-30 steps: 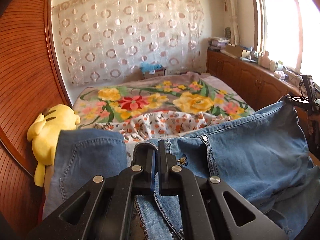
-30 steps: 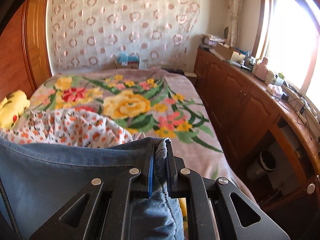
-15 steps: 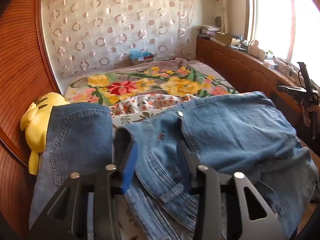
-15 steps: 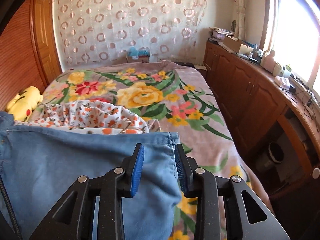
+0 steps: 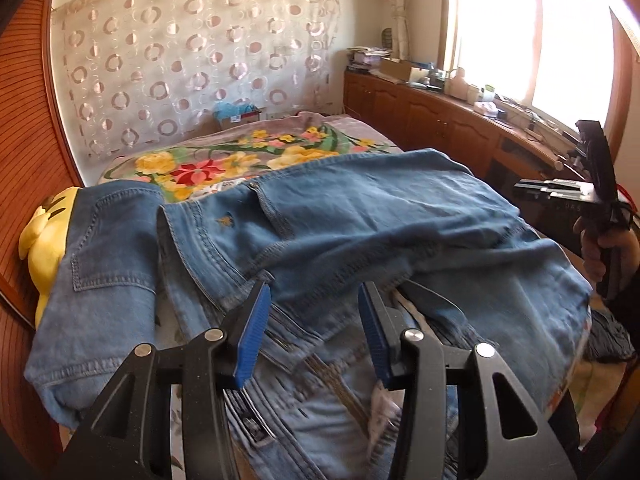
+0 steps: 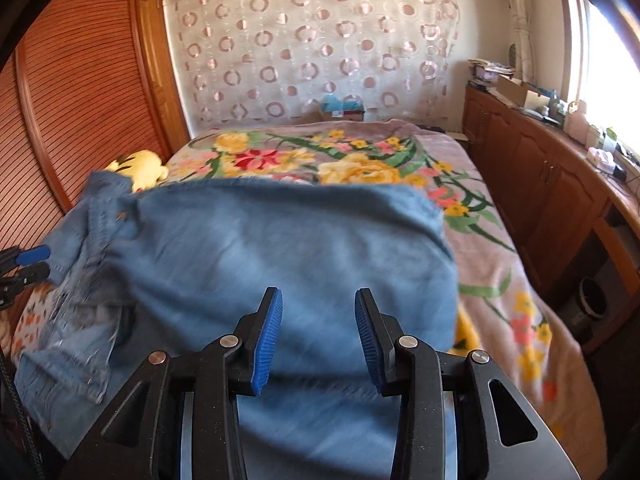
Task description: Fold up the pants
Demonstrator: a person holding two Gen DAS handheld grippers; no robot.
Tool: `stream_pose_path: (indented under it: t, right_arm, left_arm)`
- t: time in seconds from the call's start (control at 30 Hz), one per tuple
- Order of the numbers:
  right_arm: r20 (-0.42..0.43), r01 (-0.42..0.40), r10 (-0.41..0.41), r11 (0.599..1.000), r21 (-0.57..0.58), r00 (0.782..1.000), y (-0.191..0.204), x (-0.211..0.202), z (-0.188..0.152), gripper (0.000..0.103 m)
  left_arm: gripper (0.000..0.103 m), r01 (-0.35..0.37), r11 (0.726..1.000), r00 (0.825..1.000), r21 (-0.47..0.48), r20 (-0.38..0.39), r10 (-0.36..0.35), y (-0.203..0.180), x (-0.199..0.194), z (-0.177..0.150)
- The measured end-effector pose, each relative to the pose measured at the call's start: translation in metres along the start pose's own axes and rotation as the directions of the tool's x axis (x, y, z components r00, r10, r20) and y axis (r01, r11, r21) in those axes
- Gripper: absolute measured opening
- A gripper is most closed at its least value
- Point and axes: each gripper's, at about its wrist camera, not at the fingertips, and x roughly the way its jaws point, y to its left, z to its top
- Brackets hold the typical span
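Soft blue denim pants (image 5: 360, 216) folded on a flower-print bed (image 6: 492, 248).
Left gripper (image 5: 312, 316) open, empty; right gripper (image 6: 318, 320) opening, empty; wooden cabinets (image 6: 540, 184) alongside.

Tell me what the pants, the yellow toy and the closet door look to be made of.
Pants: blue denim, faded matte, with stitched seams, a rivet and a patch pocket.
Yellow toy: soft plush, judging by its fuzzy, rounded shape.
Closet door: reddish-brown wood or wood veneer, semi-gloss, with fine horizontal slats; which one cannot be told.
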Motion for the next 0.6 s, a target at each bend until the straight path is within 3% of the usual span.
stream_pose_path:
  t: [0.23,0.6]
  right_arm:
    - [-0.051,-0.049,0.049,0.999,-0.009,0.998,0.009,-0.005,-0.045,0.039]
    - [-0.06,-0.056,0.057,0.998,0.019,0.997,0.0,-0.002,-0.065,0.039]
  left_arm:
    - [0.047,0.032,0.999,0.999,0.014,-0.011,-0.032,-0.024,-0.018,-0.025]
    - [0.047,0.072,0.997,0.996,0.026,-0.056,-0.07,-0.057,-0.027,-0.062]
